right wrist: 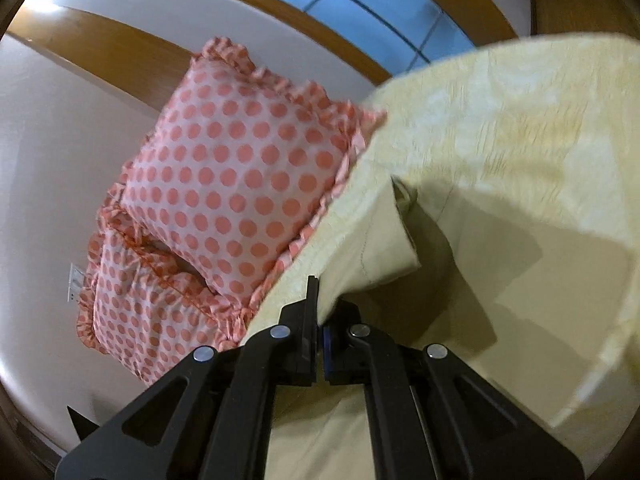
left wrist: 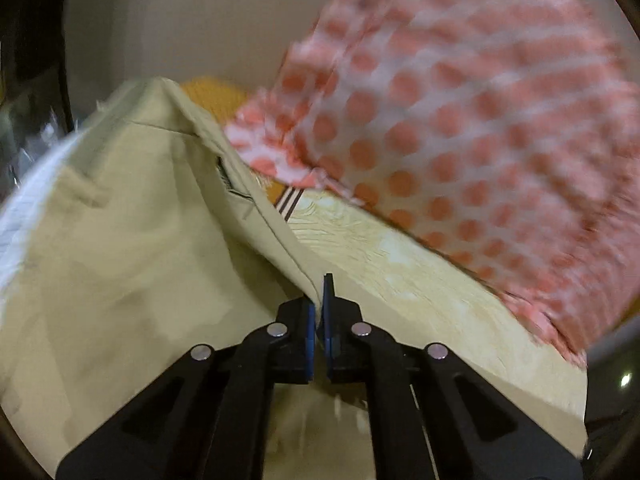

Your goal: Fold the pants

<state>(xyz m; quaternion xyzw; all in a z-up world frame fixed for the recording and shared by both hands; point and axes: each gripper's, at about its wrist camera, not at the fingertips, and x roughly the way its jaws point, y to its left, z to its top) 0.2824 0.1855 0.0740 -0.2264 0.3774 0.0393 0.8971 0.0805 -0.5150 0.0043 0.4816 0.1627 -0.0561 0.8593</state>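
Observation:
The pale khaki pants (left wrist: 120, 240) hang lifted off the bed and fill the left of the left wrist view. My left gripper (left wrist: 319, 304) is shut on an edge of the pants, the cloth pinched between the blue pads. In the right wrist view the pants (right wrist: 500, 280) drape to the right, with a folded flap near the middle. My right gripper (right wrist: 320, 308) is shut on another edge of the pants. Both views are tilted and a little blurred.
A cream patterned bedspread (left wrist: 400, 280) covers the bed and also shows in the right wrist view (right wrist: 520, 112). Two pink polka-dot frilled pillows (right wrist: 240, 184) lie at the head of the bed, also in the left wrist view (left wrist: 460, 120). A mustard cloth (left wrist: 212, 96) lies behind the pants.

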